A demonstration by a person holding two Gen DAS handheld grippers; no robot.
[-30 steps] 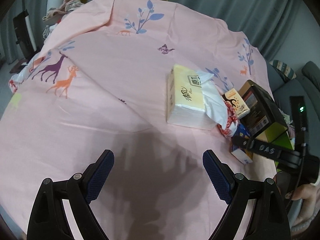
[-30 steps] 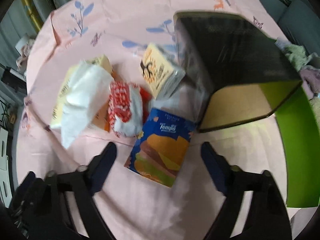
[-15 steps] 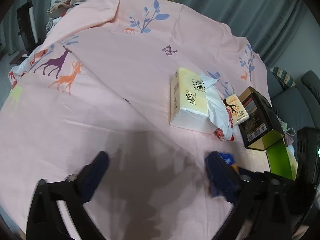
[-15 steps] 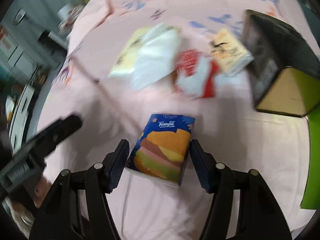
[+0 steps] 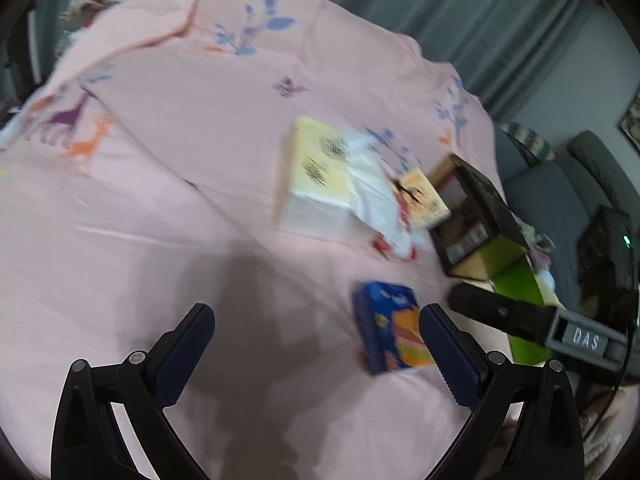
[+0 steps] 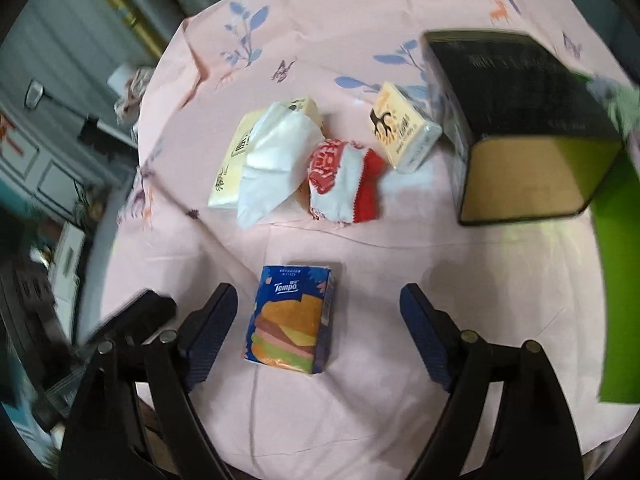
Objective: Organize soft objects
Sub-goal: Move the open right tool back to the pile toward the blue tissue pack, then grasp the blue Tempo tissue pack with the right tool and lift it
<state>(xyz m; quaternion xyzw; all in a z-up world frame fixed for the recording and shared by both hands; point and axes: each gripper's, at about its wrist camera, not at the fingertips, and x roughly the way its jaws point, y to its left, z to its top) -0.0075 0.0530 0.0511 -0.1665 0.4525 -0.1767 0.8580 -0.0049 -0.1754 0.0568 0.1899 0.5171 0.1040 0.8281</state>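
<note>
A blue Tempo tissue pack (image 6: 291,317) with a burger print lies flat on the pink cloth, between the fingers of my right gripper (image 6: 318,326). Those jaws are opening and neither pad touches the pack. In the left wrist view the same blue pack (image 5: 390,326) lies just beyond the right finger of my left gripper (image 5: 314,338), which stands wide open and empty. Farther back lie a yellow tissue pack (image 6: 236,160) with white tissue pulled out, a red and white packet (image 6: 344,180) and a small yellow pack (image 6: 402,136).
A dark box (image 6: 516,120) lies on its side with its open, yellow-lined mouth facing me, and a green flap (image 6: 618,280) lies beside it at the right. The pink sheet (image 5: 160,160) with deer prints covers the surface. Grey curtains and a sofa (image 5: 560,200) stand beyond.
My right gripper carried the blue pack away from the pile toward me, set it on the cloth and spread its jaws off it. The left gripper's jaws widened a little.
</note>
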